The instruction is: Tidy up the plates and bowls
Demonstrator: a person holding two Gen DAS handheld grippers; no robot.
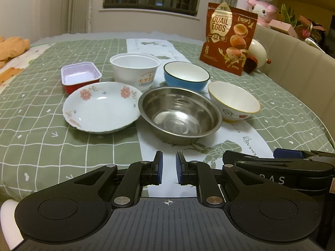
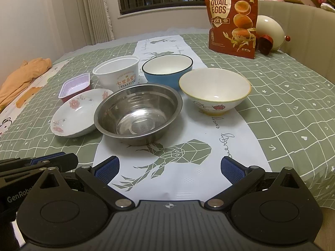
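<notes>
So both grippers hang over the near edge of the green checked bedspread [image 2: 293,96], nothing in either. The left gripper [image 1: 169,168] has its jaws nearly together with just a narrow gap, the right gripper [image 2: 170,168] is spread wide open. Dishes sit in two rows: near row is the flowered plate [image 1: 101,107] on the left, steel bowl [image 1: 180,115] touching it, then the yellow-rimmed bowl [image 1: 233,102]. Far row: red tray [image 1: 80,76], white tub [image 1: 135,70], blue bowl [image 1: 186,76]. Quail egg bag [image 1: 229,38] stands far right
</notes>
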